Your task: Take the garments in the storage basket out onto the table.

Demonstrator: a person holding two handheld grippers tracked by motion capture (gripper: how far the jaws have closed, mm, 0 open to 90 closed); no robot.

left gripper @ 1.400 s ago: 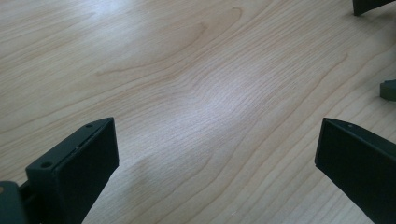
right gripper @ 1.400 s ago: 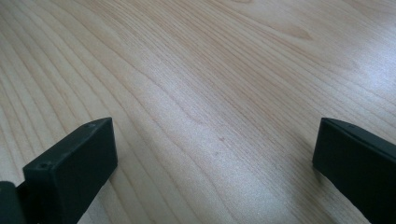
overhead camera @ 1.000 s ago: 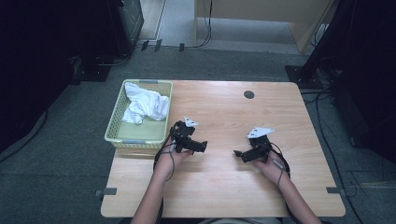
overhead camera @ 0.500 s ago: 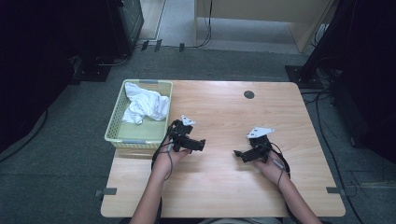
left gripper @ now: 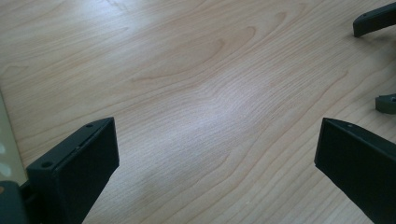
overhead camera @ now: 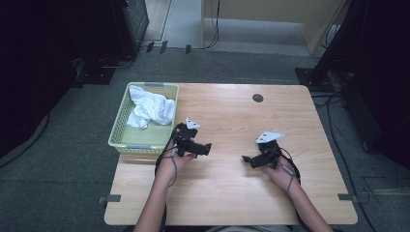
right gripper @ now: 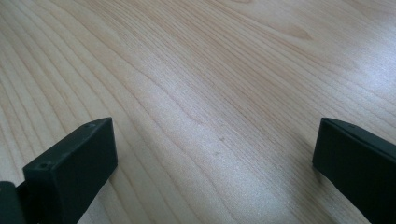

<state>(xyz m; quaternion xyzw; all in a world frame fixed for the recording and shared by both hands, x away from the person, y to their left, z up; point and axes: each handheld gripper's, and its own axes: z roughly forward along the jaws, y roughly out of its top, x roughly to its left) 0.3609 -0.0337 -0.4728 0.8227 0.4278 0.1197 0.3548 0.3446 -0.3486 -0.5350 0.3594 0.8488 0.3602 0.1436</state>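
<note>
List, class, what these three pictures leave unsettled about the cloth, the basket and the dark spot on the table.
- White cloth: crumpled in the high view, so what kind of item it is stays unknown.
- Basket floor beneath the cloth: covered; anything under it is hidden.
- Dark round spot near the table's far edge: too small to tell a hole from a cap.
- Left gripper view: a pale edge is cut off at the left border.

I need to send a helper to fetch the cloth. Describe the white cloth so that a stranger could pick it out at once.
Start at the wooden table and go to its far left corner, where a pale green slatted basket sits at the edge. The white cloth lies crumpled in the far half of that basket. It is the one soft, white thing there; the left gripper beside the basket is black and hard.
</note>
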